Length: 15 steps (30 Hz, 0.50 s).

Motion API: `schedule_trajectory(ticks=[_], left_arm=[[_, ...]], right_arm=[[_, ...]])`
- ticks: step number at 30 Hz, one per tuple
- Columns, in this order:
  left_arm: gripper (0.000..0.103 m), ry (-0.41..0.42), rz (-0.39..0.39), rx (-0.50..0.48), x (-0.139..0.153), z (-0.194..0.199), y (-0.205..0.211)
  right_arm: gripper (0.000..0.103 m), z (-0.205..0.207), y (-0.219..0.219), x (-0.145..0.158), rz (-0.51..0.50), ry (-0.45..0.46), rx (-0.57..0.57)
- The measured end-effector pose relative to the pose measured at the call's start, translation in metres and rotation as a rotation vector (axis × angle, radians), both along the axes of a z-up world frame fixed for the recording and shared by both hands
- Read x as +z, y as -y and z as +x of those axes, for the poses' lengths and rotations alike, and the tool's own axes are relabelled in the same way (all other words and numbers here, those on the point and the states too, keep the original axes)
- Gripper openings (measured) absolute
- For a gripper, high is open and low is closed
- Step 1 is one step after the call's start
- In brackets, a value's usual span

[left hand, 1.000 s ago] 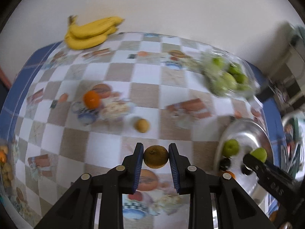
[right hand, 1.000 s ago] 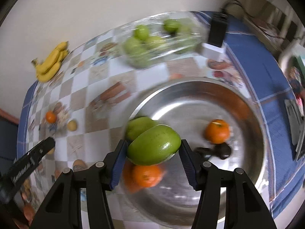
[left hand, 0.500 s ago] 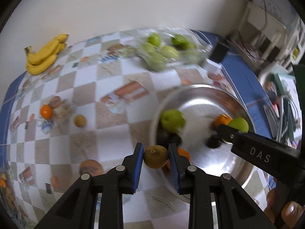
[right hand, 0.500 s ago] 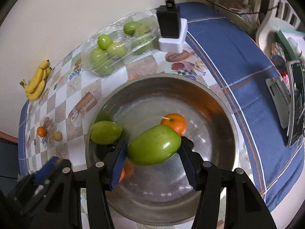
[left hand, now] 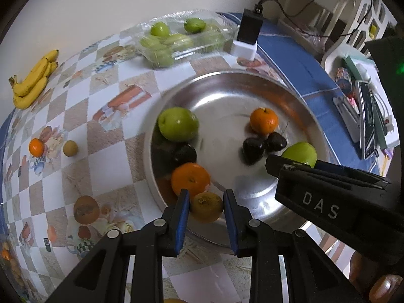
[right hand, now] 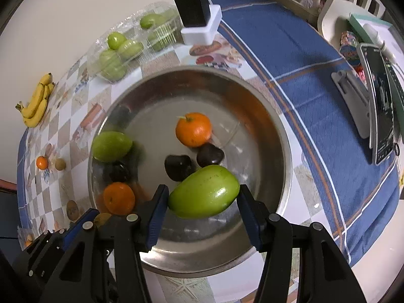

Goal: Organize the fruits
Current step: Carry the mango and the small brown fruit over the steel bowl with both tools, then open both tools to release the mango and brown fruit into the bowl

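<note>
Holding both loads over the bowl, I see the risk mostly in the release. My left tongs pinch a small brownish fruit just above the near rim, right beside an orange; let go here and I judge it may clip the rim and roll out onto the bench. My right tongs pinch a green mango over the bowl's near side, above two dark fruits. Dropped from this height, it could bruise them or knock the other orange. The two tongs sit close together, so a careless swing could bump one into the other.

The bowl is shiny steel, so I expect round fruit to skid. It stands on a checked, picture-printed cloth with a blue border. Still outside it: bananas, a small orange beside a tan fruit, and a clear tray of green fruit. A charger block sits behind the bowl, a phone on a stand to the right, a pale wall beyond.
</note>
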<state>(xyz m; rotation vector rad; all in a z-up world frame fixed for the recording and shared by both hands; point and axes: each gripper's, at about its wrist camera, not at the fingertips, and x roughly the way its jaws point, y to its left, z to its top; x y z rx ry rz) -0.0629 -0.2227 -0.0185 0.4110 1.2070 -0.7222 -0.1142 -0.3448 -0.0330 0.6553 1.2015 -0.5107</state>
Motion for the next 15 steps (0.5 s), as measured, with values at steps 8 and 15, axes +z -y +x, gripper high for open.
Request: schedule_trajectory(ticks=[8,15], left_arm=[[0.029,-0.032,0.039,-0.015,-0.016,-0.004,0.005],[0.03,-0.044,0.055,-0.01,-0.021,-0.005,0.006]], right_arm=[[0.058,0.001,0.0,-0.013,0.019,-0.039,0.004],[0.058,0.001,-0.004,-0.016,0.021,-0.045,0.009]])
